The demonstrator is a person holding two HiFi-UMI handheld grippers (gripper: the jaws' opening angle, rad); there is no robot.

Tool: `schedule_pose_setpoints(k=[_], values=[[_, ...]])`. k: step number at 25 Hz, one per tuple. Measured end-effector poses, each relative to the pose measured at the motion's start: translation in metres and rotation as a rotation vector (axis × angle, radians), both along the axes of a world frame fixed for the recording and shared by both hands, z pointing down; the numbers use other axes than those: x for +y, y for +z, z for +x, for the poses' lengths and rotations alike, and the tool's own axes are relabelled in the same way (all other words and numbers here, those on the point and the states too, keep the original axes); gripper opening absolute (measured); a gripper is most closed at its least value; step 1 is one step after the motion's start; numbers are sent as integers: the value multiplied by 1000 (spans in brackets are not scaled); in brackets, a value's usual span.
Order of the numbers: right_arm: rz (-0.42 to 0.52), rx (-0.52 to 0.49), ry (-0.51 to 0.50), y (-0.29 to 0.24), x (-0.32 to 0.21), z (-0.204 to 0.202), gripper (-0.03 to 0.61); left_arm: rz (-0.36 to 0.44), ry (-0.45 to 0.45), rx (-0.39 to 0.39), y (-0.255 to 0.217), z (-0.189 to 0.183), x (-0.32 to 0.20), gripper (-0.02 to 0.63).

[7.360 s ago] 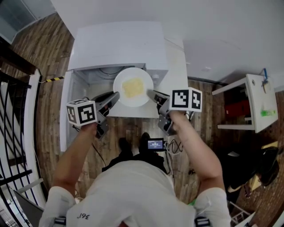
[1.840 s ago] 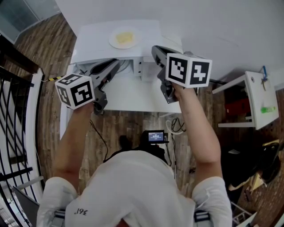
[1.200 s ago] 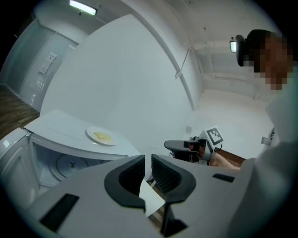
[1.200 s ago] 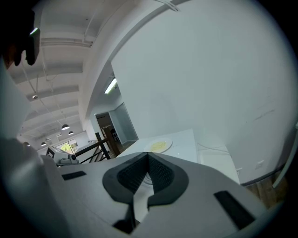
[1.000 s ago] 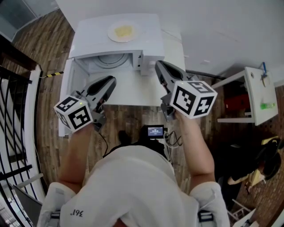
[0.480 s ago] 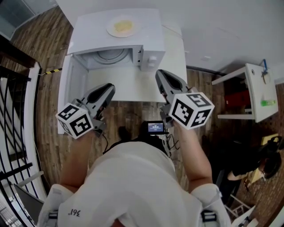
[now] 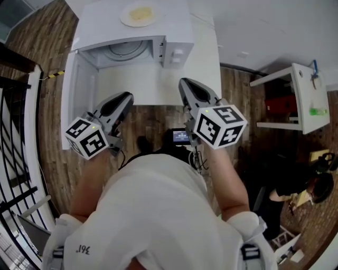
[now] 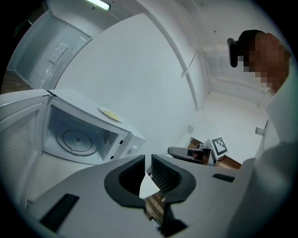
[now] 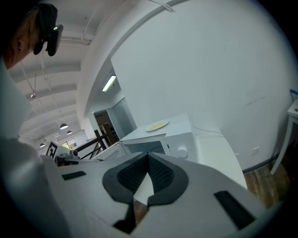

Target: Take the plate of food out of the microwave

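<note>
Beyond both grippers (image 7: 124,98) (image 7: 185,84), plate (image 7: 138,14) atop microwave (image 7: 177,23)

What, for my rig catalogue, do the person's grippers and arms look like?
The left gripper and right gripper match: grey bodies, black ribbed claw pads, and each carries a white cube with black square markers. The person wears a white short-sleeved T-shirt.
</note>
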State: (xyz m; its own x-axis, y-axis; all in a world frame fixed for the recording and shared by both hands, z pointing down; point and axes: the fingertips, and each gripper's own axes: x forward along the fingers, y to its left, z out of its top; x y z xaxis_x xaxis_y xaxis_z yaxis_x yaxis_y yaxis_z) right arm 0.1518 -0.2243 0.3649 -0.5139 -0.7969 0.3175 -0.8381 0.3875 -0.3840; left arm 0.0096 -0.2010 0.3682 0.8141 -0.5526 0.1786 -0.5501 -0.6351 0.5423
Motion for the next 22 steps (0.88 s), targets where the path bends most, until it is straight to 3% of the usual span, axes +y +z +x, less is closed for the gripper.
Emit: schedule_pose_setpoints(k=[22], values=[[-114, 80, -26, 63, 32, -2, 2, -83, -3, -1, 52, -7, 24, 49]])
